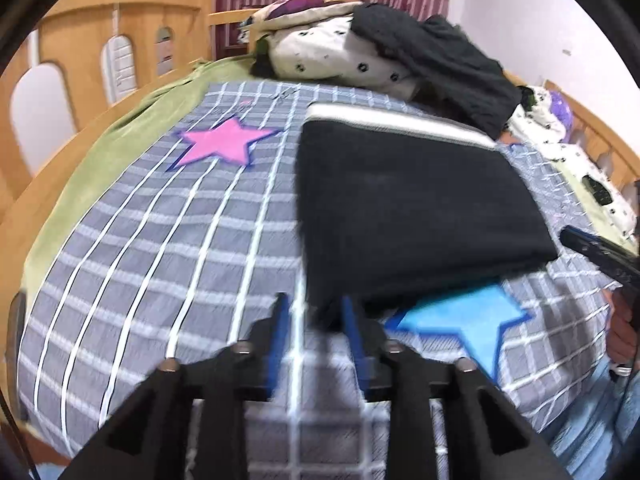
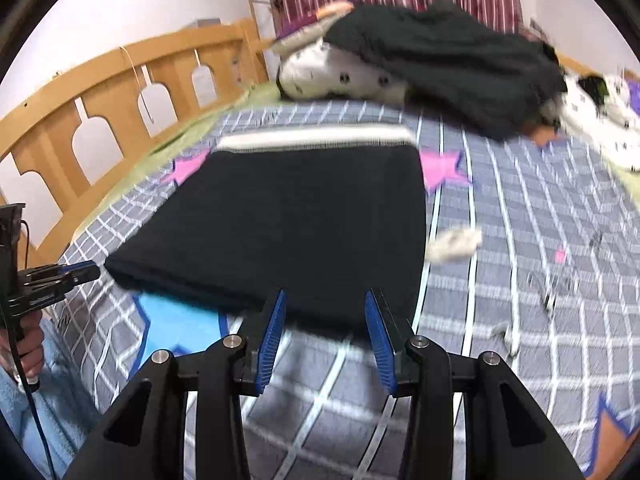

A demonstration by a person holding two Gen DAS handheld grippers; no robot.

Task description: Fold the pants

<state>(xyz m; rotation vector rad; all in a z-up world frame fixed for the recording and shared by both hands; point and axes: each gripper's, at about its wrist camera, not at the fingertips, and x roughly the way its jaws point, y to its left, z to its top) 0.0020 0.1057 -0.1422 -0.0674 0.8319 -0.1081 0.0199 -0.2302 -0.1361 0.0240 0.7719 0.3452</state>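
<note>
The black pants (image 1: 416, 208) lie folded into a neat rectangle on the grey checked bedspread (image 1: 168, 240), filling the centre and right of the left wrist view, with a pale striped band (image 1: 392, 120) along the far edge toward the top of the frame. The left tongs (image 1: 316, 312) sit at the bottom centre, blue pads apart and holding nothing, right at the near left corner of the pants; whether a pad touches the cloth is lost in blur. In the right wrist view the right tongs (image 2: 325, 304) are likewise apart and empty, poised at the near edge of the pants (image 2: 288, 224) at lower centre, with the left tongs (image 2: 80, 274) visible at the left edge of the frame, beside the near left corner. The fold looks close to finished, perhaps one more fold or a tidy-up remaining. The risk from here is mostly of undoing it: if either tongs close on only the top layer, lifting would peel that layer off and open the stack; a pinch that also catches the bedspread would drag the whole bundle askew. Uneven lifting by the two tongs could skew the edges. A heap of dark clothing and pillows (image 1: 400, 52) lies near the far edge, at the upper right of the frame.
</note>
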